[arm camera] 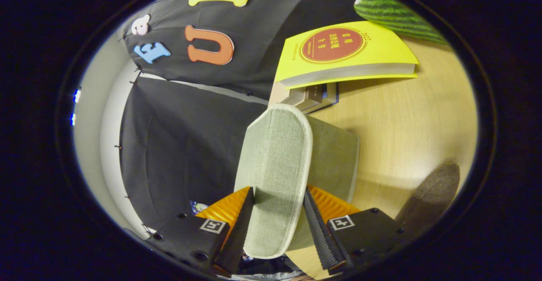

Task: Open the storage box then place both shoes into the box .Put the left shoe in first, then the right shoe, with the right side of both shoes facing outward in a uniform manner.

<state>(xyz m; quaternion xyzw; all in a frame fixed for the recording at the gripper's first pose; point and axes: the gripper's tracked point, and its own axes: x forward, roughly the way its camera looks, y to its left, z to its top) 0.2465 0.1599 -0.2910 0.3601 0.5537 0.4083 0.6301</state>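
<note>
We note a yellow book (347,54) at 1 o'clock on the surface (423,124); our tongs (277,221) clamp a pale green shoe (275,162).

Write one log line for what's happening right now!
gripper: shut on pale green fabric slipper | fingers: pressing both sides | slipper: lifted above light wooden table | beyond: yellow book

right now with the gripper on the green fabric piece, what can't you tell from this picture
- Gripper view: the gripper is shut on the pale green woven fabric panel with white trim; whether it is the box lid or a shoe cannot be told, and the panel hides what lies behind it.
- The dark grey felt item is cut off at the edge.
- The yellow book covers most of the item under it.
</note>
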